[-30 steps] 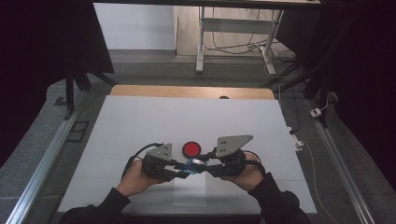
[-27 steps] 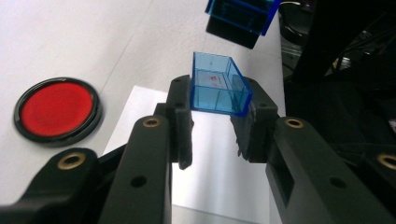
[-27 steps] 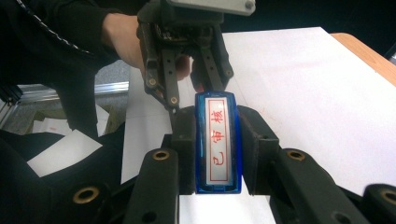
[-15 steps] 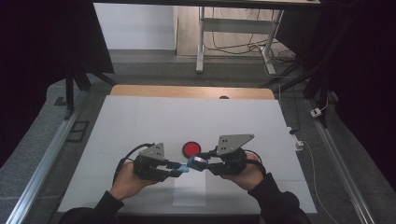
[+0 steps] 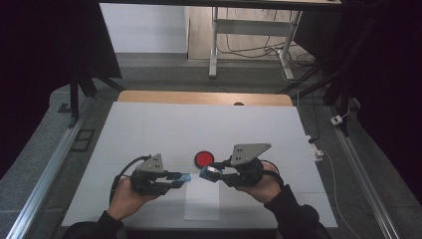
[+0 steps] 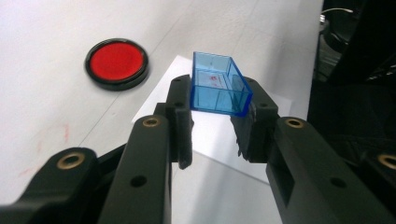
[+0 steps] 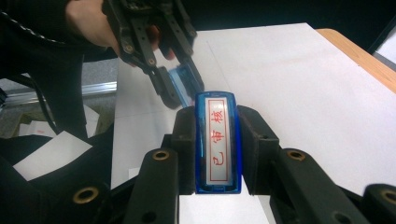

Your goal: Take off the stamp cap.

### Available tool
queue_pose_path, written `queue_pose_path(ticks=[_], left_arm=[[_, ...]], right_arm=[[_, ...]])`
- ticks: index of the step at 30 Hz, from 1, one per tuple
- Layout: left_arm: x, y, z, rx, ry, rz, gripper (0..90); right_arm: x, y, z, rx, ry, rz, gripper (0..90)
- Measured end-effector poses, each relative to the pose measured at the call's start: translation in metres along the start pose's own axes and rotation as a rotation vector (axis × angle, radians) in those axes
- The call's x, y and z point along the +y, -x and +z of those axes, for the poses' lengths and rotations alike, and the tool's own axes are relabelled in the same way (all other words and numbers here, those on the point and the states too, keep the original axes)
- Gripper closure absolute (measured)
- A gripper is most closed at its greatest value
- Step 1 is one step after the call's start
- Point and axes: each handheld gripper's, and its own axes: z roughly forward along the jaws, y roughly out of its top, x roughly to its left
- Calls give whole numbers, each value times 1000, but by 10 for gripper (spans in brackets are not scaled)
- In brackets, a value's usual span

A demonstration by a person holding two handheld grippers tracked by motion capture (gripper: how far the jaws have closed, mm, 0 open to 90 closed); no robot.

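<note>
From high up, you hold one claw in each hand, low over the near middle of the white table (image 5: 149, 129). Your left claw (image 5: 185, 177) grips a small blue cap (image 5: 185, 176). Your right claw (image 5: 205, 173) grips a blue stamp (image 5: 208, 172). The two tips point at each other with a small gap between them. One red ink pad (image 5: 203, 159) lies just past that gap, on the far side, nearer your right claw. One white paper sheet (image 5: 201, 201) lies under and near the claws.

From the left claw, the jaws squeeze the one blue cap (image 6: 218, 84) from both sides. Its open end faces away from you. The red ink pad (image 6: 116, 63) sits far and left on the table.

From the right claw, the jaws squeeze the one stamp (image 7: 217, 140). Its long side runs straight out along the jaws, label up. The cap (image 7: 183, 80) waits just beyond its tip, a bit left, in the other claw (image 7: 180, 86). I think the stamp could next go to the pad or back into the cap.
</note>
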Motion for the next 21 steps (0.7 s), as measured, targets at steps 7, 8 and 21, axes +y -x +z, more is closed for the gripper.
queue_pose_path(ticks=[7,8,21], left_arm=[[-14,4,-17,29,20,-54,685],[-17,4,-19,36,24,-59,685],[-41,12,-44,115,43,-139,683]], right_arm=[[0,1,0,-20,-9,7,705],[0,1,0,-22,-10,10,705],[-1,1,0,-42,-21,18,704]])
